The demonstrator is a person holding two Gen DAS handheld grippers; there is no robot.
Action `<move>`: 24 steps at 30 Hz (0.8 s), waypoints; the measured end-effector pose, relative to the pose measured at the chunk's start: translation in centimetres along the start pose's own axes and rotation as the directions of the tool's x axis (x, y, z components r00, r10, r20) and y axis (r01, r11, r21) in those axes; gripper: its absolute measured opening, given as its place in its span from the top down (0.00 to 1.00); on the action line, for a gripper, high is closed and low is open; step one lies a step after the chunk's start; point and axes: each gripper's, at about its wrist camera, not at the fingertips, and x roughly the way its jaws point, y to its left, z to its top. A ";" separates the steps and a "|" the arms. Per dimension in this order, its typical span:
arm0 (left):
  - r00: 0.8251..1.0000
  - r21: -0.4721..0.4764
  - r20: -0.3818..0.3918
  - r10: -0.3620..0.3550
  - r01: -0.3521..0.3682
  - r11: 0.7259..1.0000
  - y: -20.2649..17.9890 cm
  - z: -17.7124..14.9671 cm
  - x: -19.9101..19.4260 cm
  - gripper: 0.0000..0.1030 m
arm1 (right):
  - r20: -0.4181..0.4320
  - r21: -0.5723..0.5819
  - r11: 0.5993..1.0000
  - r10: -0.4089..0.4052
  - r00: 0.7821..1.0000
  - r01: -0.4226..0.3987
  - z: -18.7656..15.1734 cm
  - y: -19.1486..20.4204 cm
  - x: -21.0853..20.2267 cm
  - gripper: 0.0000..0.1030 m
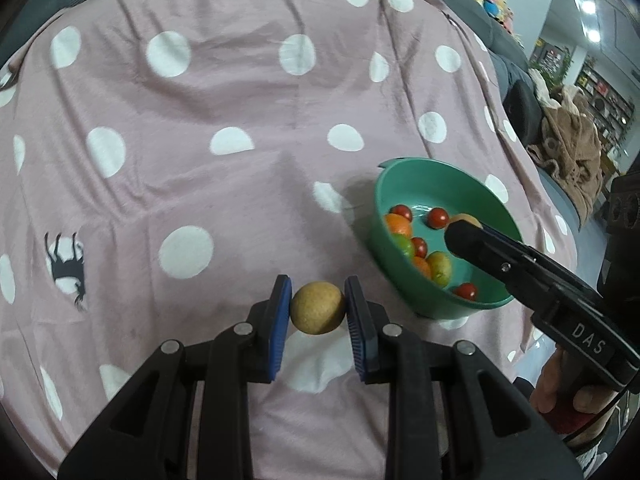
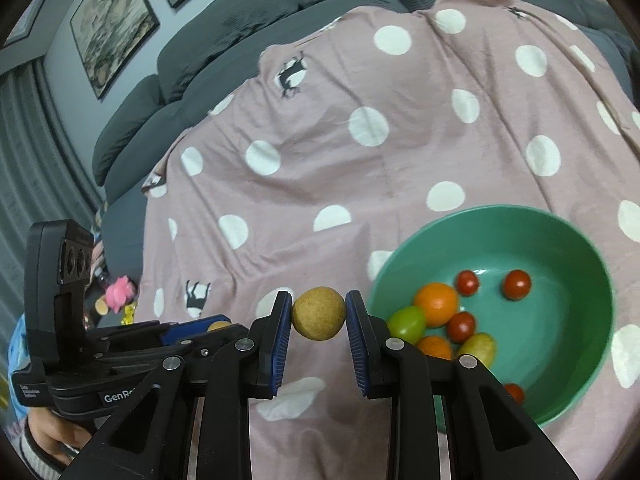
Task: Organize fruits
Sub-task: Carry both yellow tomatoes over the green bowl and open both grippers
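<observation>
Blanket (image 1: 240, 112): dusty pink, white polka dots, black animal silhouettes, possibly horses. Bowl (image 2: 560, 240): teal green. Contents: red tomatoes (image 2: 517, 285), orange fruit (image 2: 436, 304), one green fruit (image 2: 407, 323). Gripped balls (image 1: 317, 307): tan, speckled. Gripper pads (image 1: 283, 312): blue.

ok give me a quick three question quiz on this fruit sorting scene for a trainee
1. True or false: the left gripper is shut on a round tan fruit.
2. What does the right gripper hold? A) a red cherry tomato B) a round tan fruit C) nothing
3. Fill in: the orange, green and red fruits lie inside the round green plastic ____, which rests on the pink white-dotted blanket.

Key: 1 true. 2 B: its blue pads clamp a second round tan fruit. 3 bowl.
</observation>
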 end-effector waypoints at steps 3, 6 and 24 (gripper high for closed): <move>1.000 0.028 -0.004 -0.011 0.011 1.000 -1.2 0.6 0.7 0.74 | 0.012 0.016 1.000 -0.013 1.000 0.013 0.1 -1.0 -0.3 0.72; 1.000 0.052 -0.010 -0.022 0.023 0.998 -2.3 1.3 1.4 0.74 | 0.023 0.037 0.999 -0.025 0.999 0.024 0.2 -1.9 -0.6 0.72; 0.998 0.184 -0.043 -0.055 0.062 0.981 -8.0 4.6 6.2 0.74 | 0.044 0.104 0.987 -0.126 0.991 0.121 0.2 -6.2 -1.8 0.72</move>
